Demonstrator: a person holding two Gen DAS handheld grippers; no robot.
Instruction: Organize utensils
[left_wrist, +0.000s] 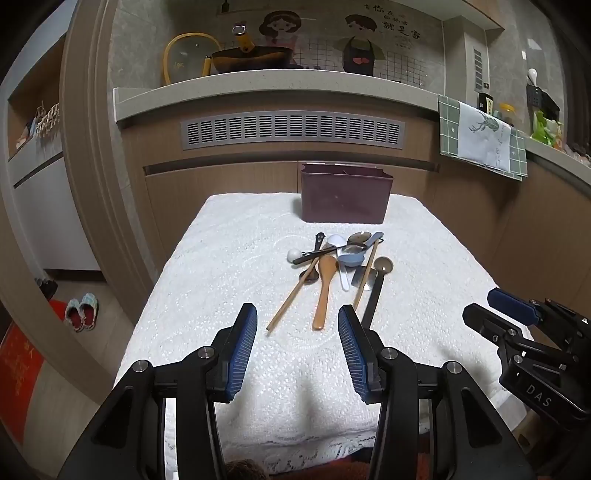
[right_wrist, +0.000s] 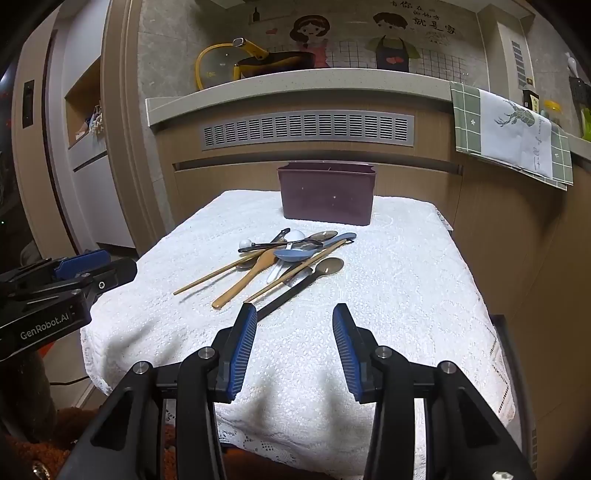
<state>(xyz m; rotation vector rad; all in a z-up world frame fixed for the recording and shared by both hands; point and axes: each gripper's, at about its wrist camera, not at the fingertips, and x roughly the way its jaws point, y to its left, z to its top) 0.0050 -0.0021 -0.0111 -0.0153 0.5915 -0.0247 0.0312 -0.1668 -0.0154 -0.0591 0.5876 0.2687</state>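
1. Left tongs (left_wrist: 297, 325), right tongs (right_wrist: 294, 323): both spread, empty, hovering over the tabletop (left_wrist: 229, 295).
2. Utensils (left_wrist: 334, 258): tangled heap at 12 o'clock, just short of the bin (left_wrist: 345, 195).
3. I should pinch an outlying handle first, likely the wooden spoon (left_wrist: 324, 291).

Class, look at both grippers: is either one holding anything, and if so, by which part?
Nothing is held. The left gripper and right gripper are both open and empty.
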